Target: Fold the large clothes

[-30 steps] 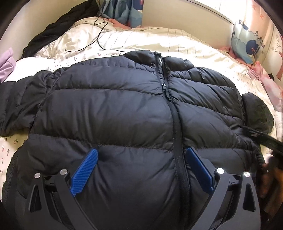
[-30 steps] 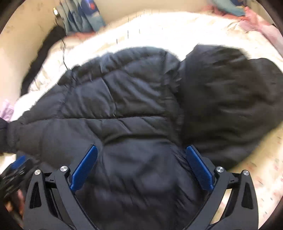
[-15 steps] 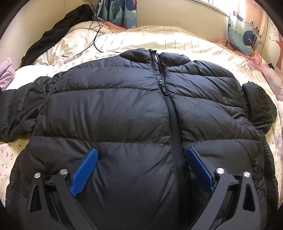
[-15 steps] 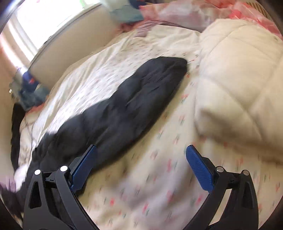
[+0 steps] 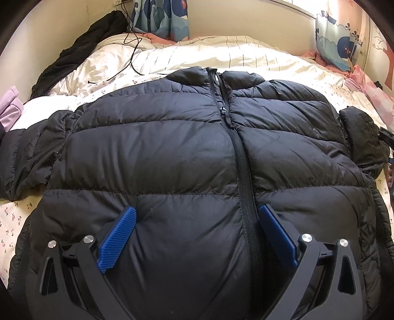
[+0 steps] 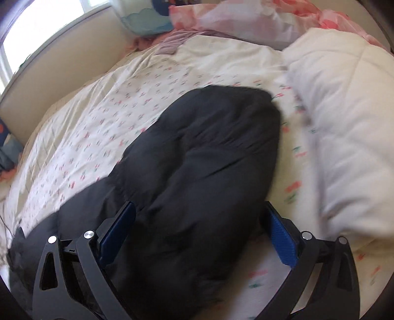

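Nearest the left wrist camera, the left tool (image 5: pixel 197 229) stands with its blue pads spread wide, hovering above the lower front of the black puffer jacket (image 5: pixel 172 152); nothing is between the pads, and whether they touch the fabric cannot be told. The jacket lies front-up on the bed (image 5: pixel 258 54), its hem toward the camera and its collar (image 5: pixel 214 75) pointing away toward the far wall, so its long axis runs near to far along the closed zipper (image 5: pixel 242 172). The zipper passes just left of the right-hand pad. One sleeve (image 5: pixel 27 157) spreads out to the left edge of the view, and the other sleeve (image 5: pixel 362 145) bunches at the right.

Farther back, a thin black cable (image 5: pixel 130 56) trails over the cream bedding, a dark garment (image 5: pixel 73 54) lies heaped along the wall at the left, and a blue patterned curtain (image 5: pixel 162 19) hangs behind. A cushion (image 5: pixel 337 44) with a blue print leans at the far right.

The right wrist view is blurred and shows only what the left view cuts off: the right tool (image 6: pixel 199 233) with fingers also spread apart, straddling that outstretched sleeve (image 6: pixel 204 157), whose cuff end points away and to the right across the floral sheet (image 6: pixel 103 118). Beside it at the right sits a folded white quilt (image 6: pixel 344 123), with pink bedding (image 6: pixel 246 17) beyond.
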Demonstrator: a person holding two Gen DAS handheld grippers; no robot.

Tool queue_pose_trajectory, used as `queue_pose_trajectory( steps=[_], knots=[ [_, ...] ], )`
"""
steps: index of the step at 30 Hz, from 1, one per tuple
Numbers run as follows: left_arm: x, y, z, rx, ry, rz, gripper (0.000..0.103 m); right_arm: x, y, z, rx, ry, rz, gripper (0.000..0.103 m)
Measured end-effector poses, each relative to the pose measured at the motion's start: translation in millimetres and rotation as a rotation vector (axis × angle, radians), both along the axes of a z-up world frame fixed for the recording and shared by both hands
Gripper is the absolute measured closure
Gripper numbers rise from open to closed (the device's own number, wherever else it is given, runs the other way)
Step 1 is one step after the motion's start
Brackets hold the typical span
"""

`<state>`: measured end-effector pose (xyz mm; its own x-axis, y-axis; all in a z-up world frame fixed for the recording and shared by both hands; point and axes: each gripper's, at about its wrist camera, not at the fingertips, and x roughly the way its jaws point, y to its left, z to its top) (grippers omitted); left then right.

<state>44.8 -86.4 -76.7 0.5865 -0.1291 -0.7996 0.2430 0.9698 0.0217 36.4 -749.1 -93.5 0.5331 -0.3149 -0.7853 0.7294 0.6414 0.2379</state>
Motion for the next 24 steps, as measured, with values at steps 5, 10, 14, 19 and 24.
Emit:
queue_pose_trajectory(
  steps=[5,10,14,19,24],
  knots=[
    [-1,0,0,-0.001,0.003,-0.008,0.007,-1,-10,7,0.098,-0.093,-0.005,0.006],
    [-2,2,1,-0.009,0.008,-0.015,0.007,-15,-63,0,0.327,-0.235,-0.088,0.006],
    [-3,2,0,-0.010,0.010,-0.017,0.007,-12,-78,4,0.385,-0.322,-0.040,0.080],
    [-5,1,0,-0.001,0.008,-0.017,0.007,-18,-71,16,0.337,-0.372,0.006,0.099],
    [-6,2,1,-0.006,0.013,-0.011,0.007,-48,-35,73,0.175,-0.479,0.102,0.099]
  ],
)
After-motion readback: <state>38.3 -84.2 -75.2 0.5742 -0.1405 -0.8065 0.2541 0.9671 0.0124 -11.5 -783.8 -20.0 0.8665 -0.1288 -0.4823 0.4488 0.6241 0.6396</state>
